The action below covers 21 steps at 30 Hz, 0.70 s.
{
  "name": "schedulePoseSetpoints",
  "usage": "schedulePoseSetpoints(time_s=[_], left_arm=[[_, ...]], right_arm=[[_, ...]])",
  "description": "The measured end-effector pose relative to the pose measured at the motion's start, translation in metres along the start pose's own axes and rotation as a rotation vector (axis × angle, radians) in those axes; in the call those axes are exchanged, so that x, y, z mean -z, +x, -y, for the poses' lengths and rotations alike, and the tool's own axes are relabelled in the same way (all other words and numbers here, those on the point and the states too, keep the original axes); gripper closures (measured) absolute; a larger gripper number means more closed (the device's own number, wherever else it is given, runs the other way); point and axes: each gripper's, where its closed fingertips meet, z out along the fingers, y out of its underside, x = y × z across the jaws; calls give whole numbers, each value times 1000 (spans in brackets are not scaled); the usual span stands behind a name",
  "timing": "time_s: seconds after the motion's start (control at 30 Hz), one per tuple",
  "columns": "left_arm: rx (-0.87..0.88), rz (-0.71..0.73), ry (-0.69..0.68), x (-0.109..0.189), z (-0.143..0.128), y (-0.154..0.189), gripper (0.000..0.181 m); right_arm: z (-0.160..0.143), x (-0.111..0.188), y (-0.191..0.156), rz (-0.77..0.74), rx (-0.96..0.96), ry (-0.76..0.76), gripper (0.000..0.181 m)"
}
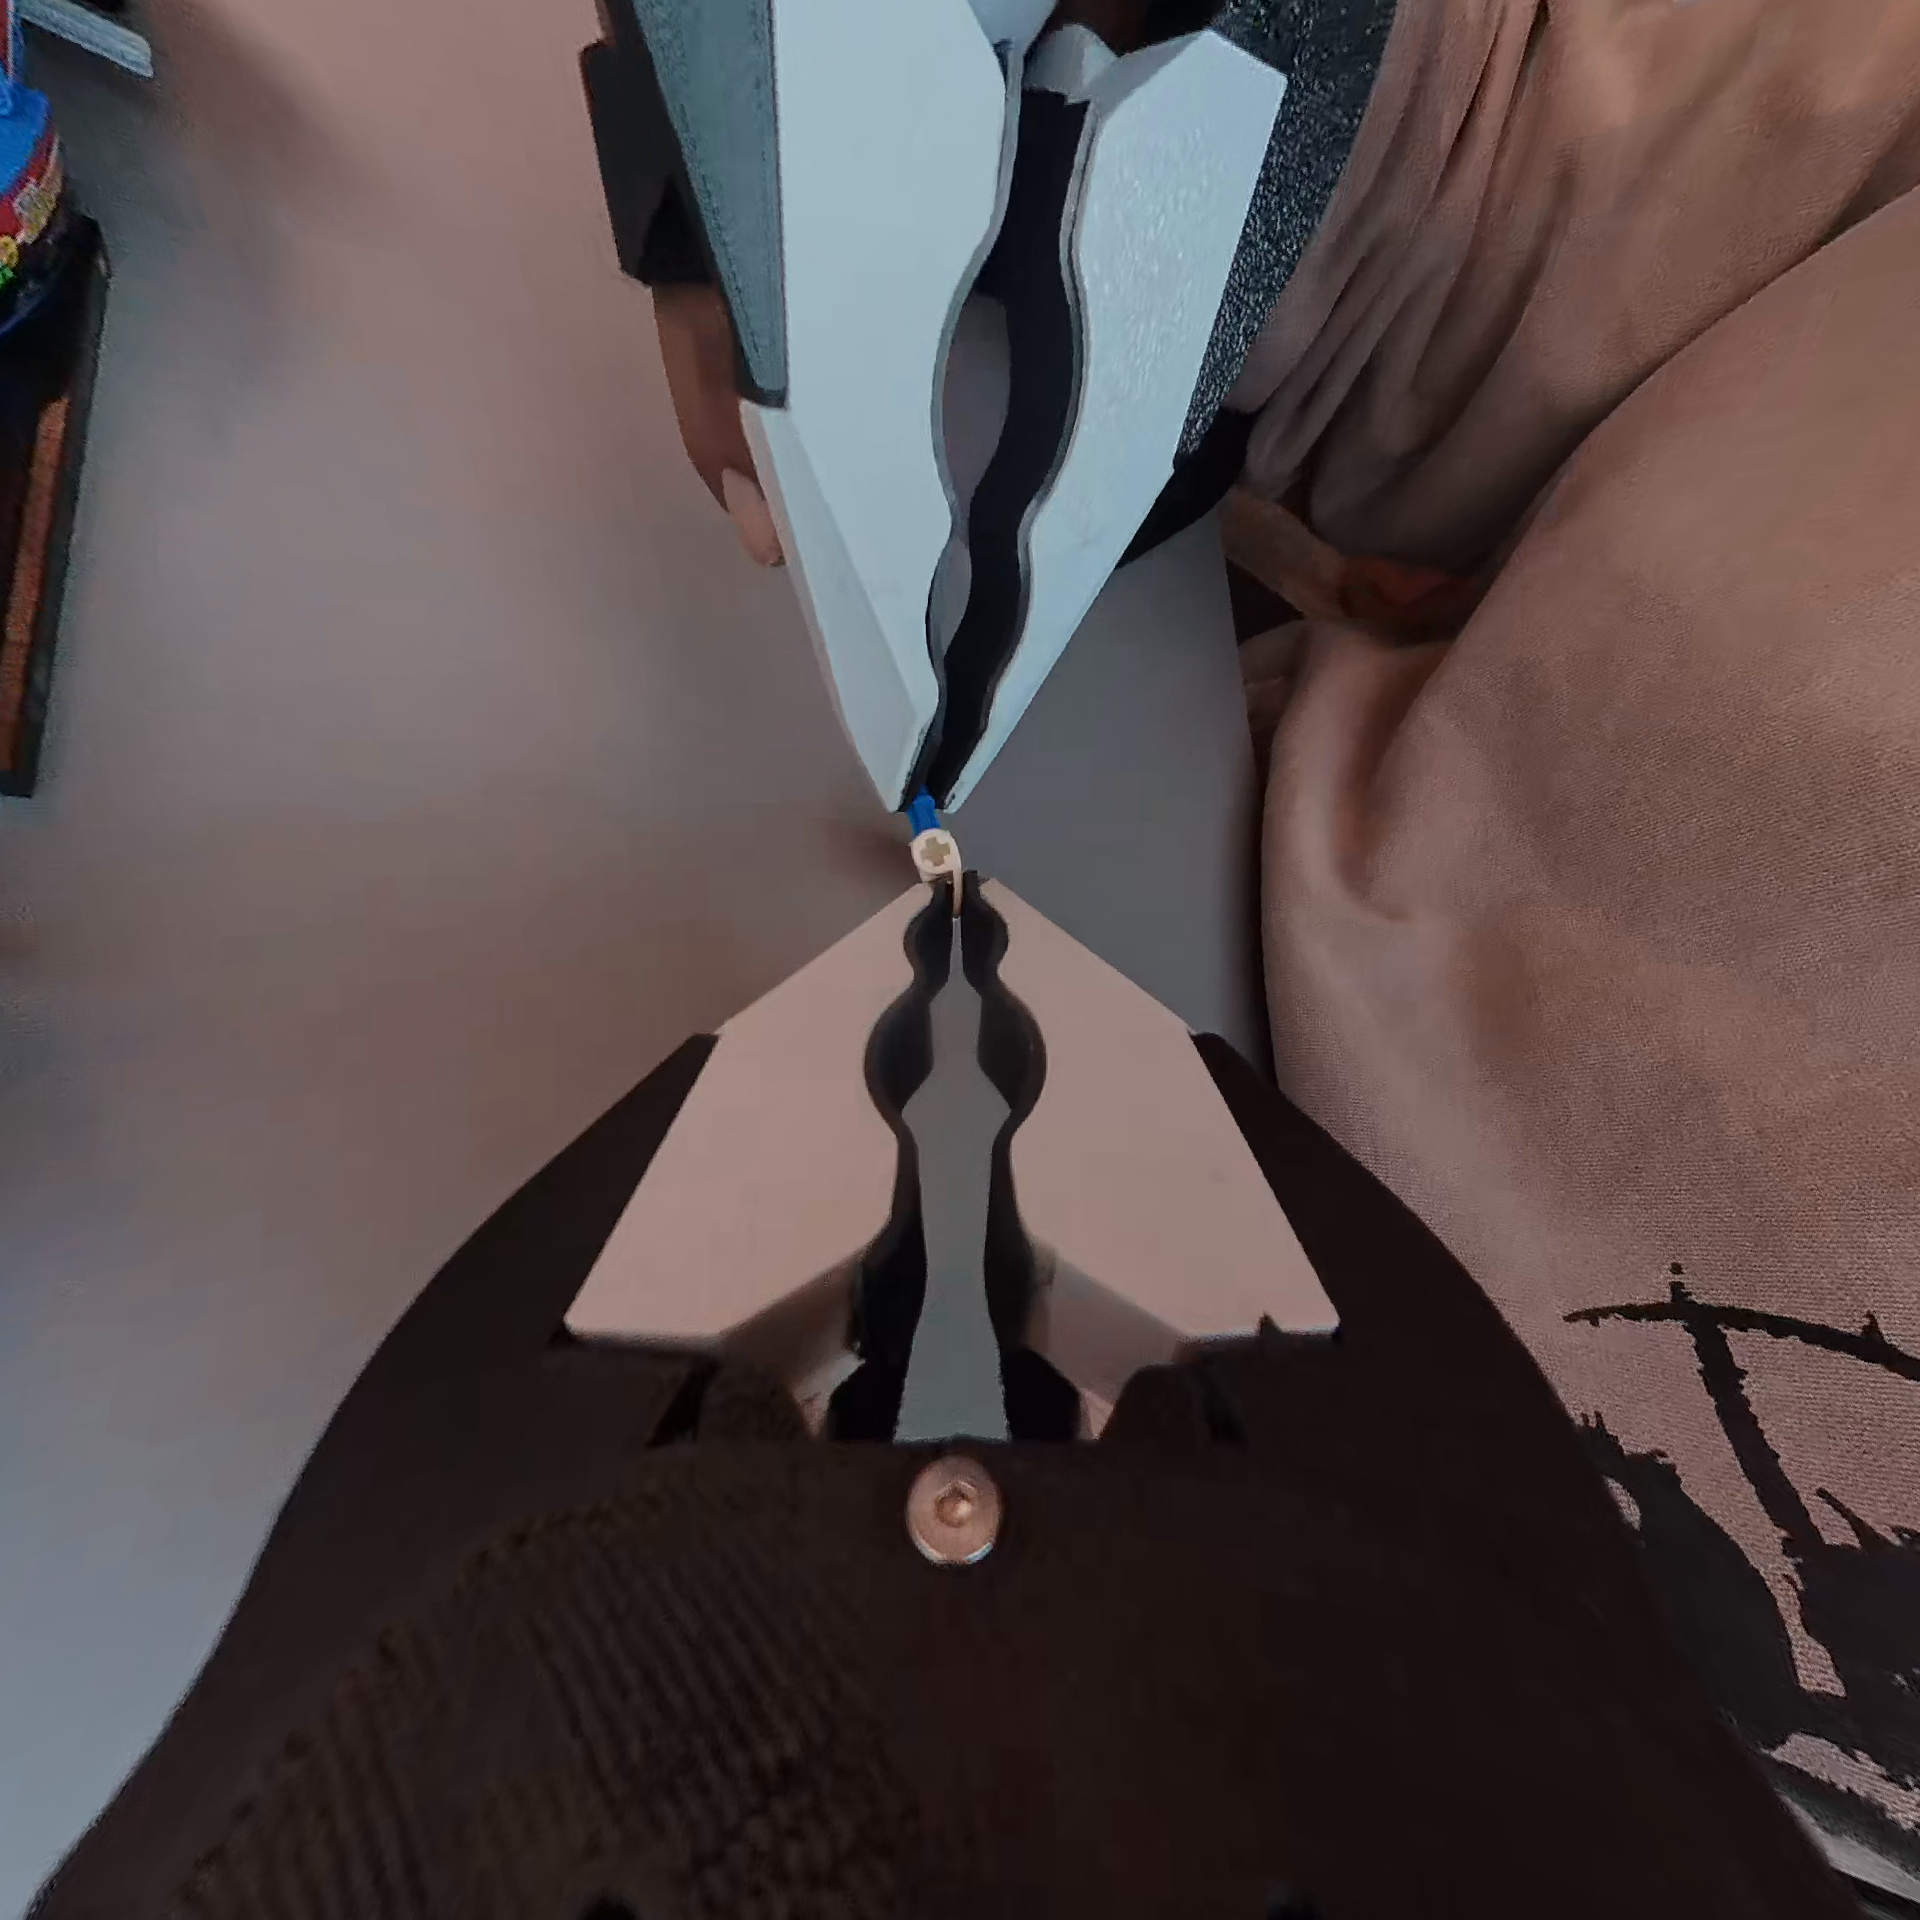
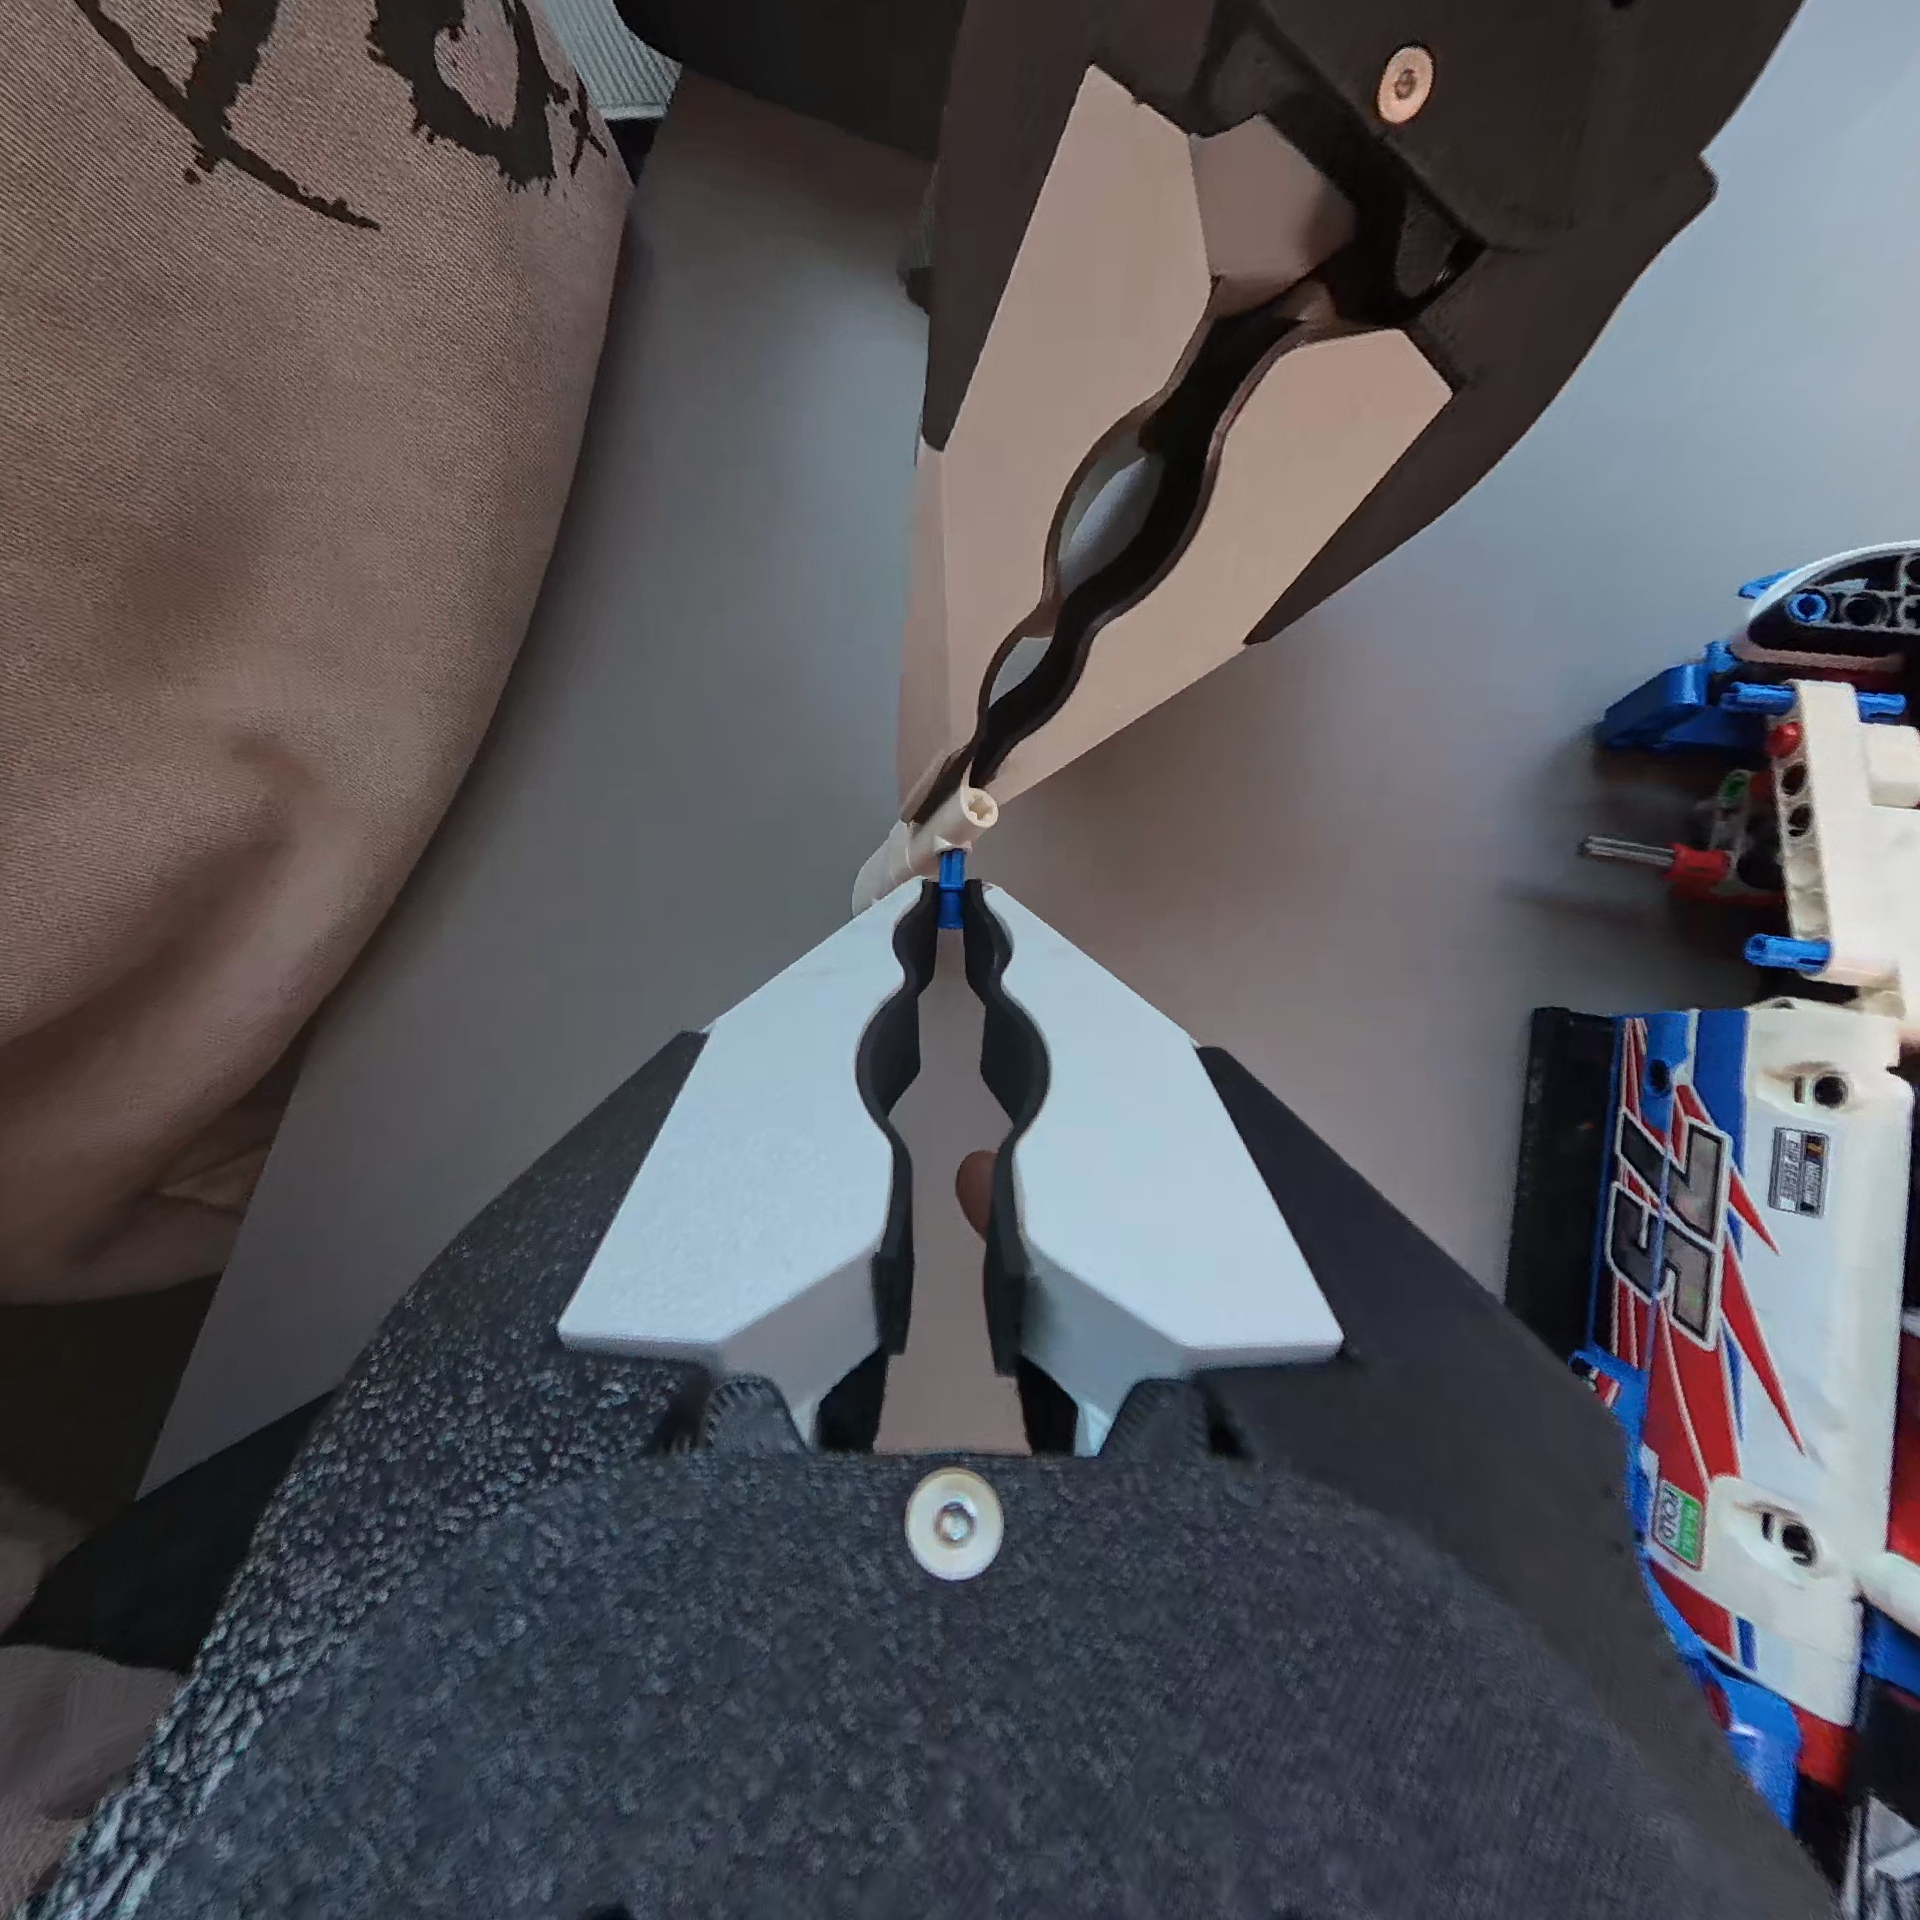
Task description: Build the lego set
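Note:
My left gripper (image 1: 954, 891), with tan fingers, is shut on a small white lego connector (image 1: 934, 854) that has a cross-shaped hole. My right gripper (image 2: 948, 902), with white fingers, is shut on a short blue lego pin (image 2: 949, 883). The two grippers meet tip to tip above the grey table. The blue pin (image 1: 921, 814) touches the white connector (image 2: 961, 826) and looks set into it. The right gripper shows in the left wrist view (image 1: 923, 795), pointing down from the top. The left gripper shows in the right wrist view (image 2: 971, 777), coming down from the top right.
A partly built white, blue and red lego race car (image 2: 1787, 1195) lies at the right edge of the grey table (image 2: 727, 520); a bit of it shows at the far left in the left wrist view (image 1: 26, 197). A person's tan sweatshirt (image 1: 1610, 831) fills the side nearest the grippers. The grippers are tip to tip, or close to it.

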Motion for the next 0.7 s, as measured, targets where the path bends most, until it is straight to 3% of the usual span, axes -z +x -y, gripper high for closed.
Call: schedulePoseSetpoints(time_s=[0.03,0.33,0.43,0.6,0.7], left_arm=[[-11,4,15,1,1,0,181],[-65,11,97,9,11,4,181],[-119,18,169,17,19,7,181],[-277,73,359,39,42,14,181],[-320,105,365,41,43,13,181]], right_arm=[[1,2,0,-1,-1,17,178],[7,14,4,-11,-27,156,161],[12,25,7,-14,-80,288,159],[36,47,5,-48,-126,634,163],[42,51,6,-99,-116,672,166]])
